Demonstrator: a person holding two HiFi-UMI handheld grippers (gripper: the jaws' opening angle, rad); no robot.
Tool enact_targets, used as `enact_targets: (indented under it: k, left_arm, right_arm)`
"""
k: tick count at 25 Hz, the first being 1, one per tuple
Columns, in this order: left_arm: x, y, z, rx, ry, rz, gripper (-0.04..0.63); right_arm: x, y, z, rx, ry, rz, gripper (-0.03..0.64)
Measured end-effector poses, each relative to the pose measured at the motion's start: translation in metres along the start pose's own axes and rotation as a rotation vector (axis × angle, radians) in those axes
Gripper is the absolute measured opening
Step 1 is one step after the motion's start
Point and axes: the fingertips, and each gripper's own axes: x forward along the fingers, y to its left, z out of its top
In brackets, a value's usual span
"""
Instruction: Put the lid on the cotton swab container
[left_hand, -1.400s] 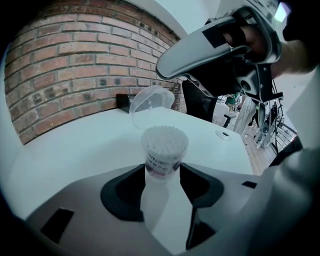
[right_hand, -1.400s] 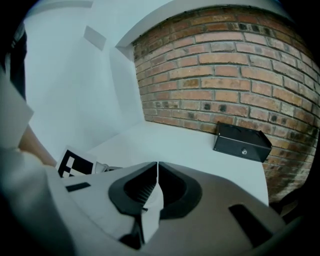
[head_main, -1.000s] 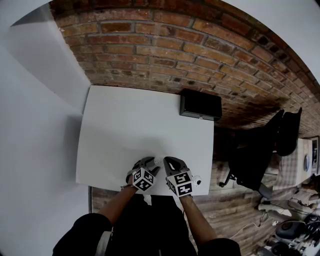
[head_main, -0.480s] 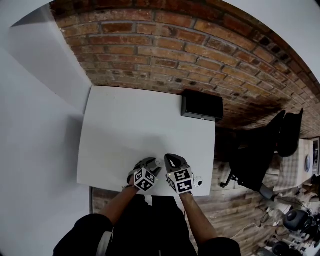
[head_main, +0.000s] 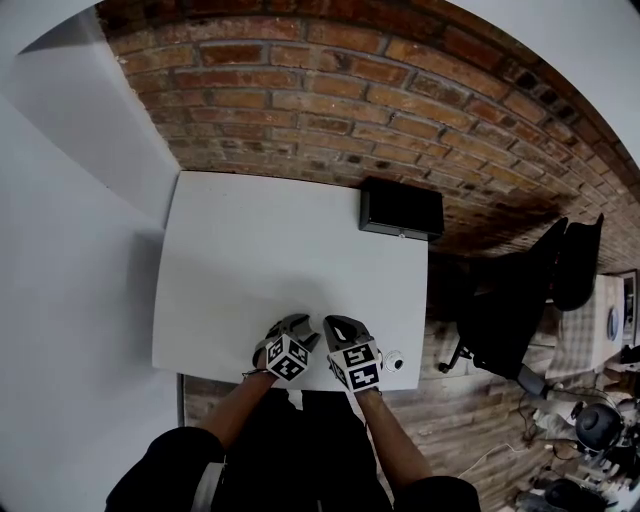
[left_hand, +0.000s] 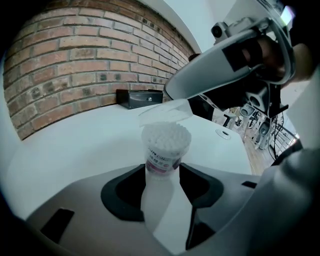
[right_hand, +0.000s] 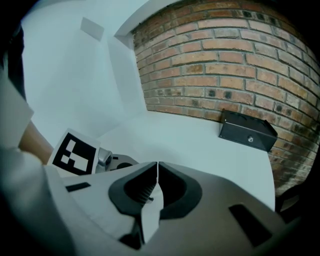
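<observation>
the left gripper (left_hand: 162, 176) fingers grip the open cotton swab container (left_hand: 165, 146) at centre frame. the right gripper (right_hand: 156, 172) fingers pinch the clear lid (left_hand: 165, 111) just above the swabs; seating it remains, i judge.

Lid (left_hand: 165, 111) just over container (left_hand: 162, 150) — box (left_hand: 140, 98) behind on table (left_hand: 75, 145).

Your worktop (head_main: 250, 260): white, rectangular, far edge against the brick wall (head_main: 300, 90). A black box (head_main: 401, 209) sits on it at the far right, next to the wall. A small round white item (head_main: 393, 361) sits by the near right corner; type unclear.
</observation>
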Motion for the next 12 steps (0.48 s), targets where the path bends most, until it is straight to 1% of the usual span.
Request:
enact_targets:
  k: [7,12]
  left_arm:
    - [0.001,-0.001,0.0,-0.005,0.002,-0.002,0.224]
    - [0.002,-0.001,0.0,-0.01,0.001,-0.002,0.224]
  right_arm:
    - [0.002,0.007,-0.014,-0.002,0.036,0.013,0.023]
    - [0.008,0.007,-0.02,-0.008,0.036,0.014,0.023]
